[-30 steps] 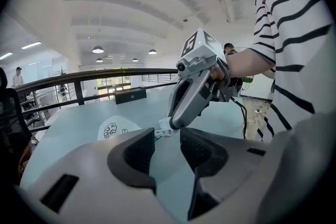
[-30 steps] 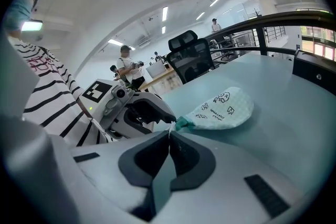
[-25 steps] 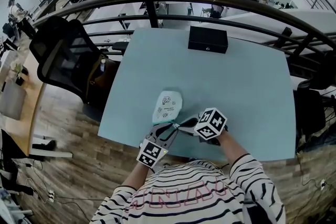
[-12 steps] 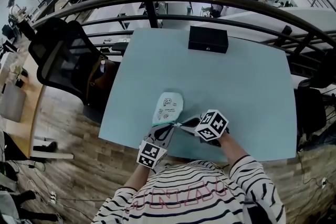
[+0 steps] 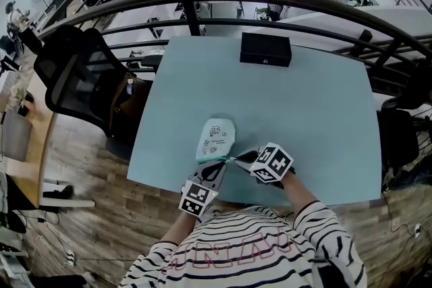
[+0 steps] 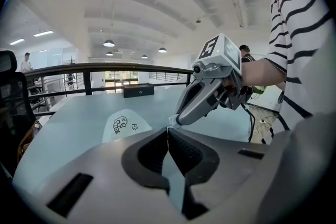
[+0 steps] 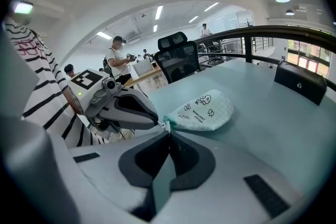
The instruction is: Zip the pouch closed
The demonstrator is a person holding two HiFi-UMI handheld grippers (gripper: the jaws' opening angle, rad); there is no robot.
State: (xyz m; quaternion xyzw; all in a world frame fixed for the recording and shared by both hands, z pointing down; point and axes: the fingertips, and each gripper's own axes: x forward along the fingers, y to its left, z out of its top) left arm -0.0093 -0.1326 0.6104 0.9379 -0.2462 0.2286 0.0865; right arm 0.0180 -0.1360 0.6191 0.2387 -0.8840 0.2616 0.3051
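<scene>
Currently left gripper (image 5: 224, 162), jaws just closed, and right gripper (image 5: 236, 159), jaws pressed together, seemingly pinch the pouch (image 5: 216, 137) at its lower end; shallow bites may slip under pull; zip stalls.

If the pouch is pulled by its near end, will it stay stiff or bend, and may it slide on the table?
The pouch looks like soft cloth, with its near end drawn to a point, so it will probably flop. It lies flat and thin, so it is likely light. The table looks smooth, so the pouch may slide.
</scene>
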